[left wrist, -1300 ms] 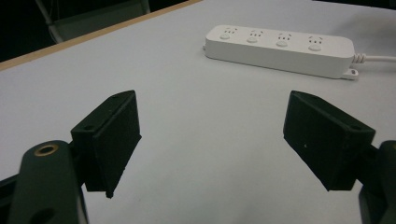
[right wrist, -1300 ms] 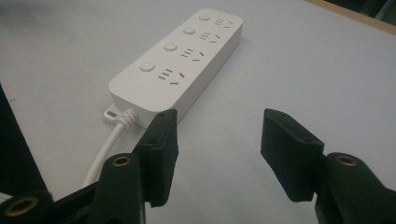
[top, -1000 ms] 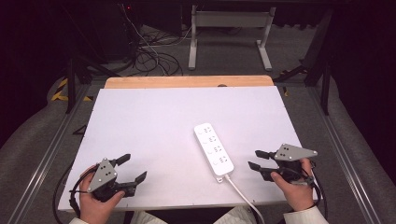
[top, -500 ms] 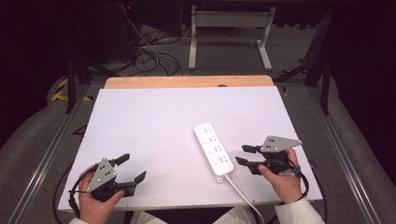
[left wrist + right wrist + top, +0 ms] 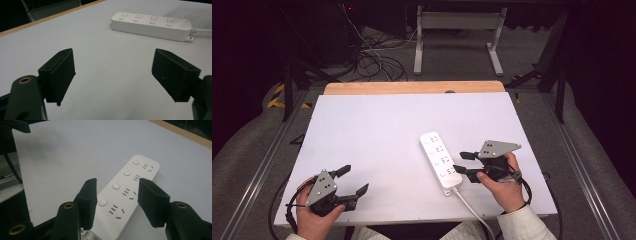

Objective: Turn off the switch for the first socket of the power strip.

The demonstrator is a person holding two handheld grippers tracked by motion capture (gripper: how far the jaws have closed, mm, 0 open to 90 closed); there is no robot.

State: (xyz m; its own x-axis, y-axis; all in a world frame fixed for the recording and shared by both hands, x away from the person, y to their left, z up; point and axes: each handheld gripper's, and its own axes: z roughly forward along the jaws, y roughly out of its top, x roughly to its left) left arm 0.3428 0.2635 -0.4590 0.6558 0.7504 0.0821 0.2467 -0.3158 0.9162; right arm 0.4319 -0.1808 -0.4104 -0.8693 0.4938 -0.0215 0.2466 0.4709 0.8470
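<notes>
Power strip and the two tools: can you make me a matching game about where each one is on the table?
Things:
1. power strip
2. left tool
3. right tool
4. wooden edge

Places:
A. far side of the table
B. near left corner, open over bare table
C. right of the middle, lying flat
D. open, beside the strip's cord end

Pairs: 1-C, 2-B, 3-D, 4-A

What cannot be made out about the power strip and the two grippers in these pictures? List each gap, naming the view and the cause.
- Where the power strip cable ends: high view, it passes the table front edge toward the sleeve.
- The strip's cable end: right gripper view, the right gripper covers it.
- Socket markings: high view, too small.
- Left gripper body: left gripper view, cut off at the bottom edge.
</notes>
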